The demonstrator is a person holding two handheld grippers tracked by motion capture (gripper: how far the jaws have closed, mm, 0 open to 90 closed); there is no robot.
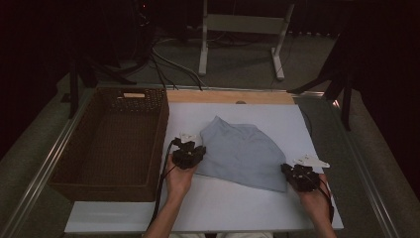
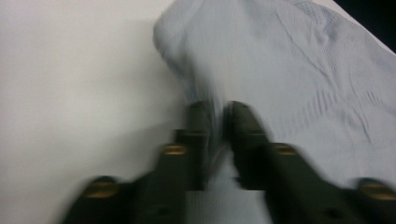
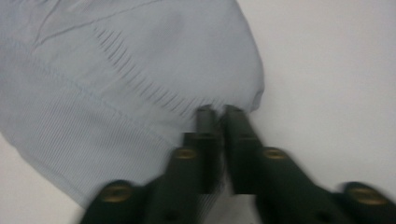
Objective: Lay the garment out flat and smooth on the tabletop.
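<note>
The cloth [image 1: 241, 151] beside the basket [image 1: 111, 144] looks light, limp. My left claw [image 2: 218, 111] and right claw [image 3: 219, 113] pinch its near corners, the best hold.

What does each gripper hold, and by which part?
Both grip the light blue knitted cloth: left gripper pinches its left edge, right gripper its right corner.
</note>
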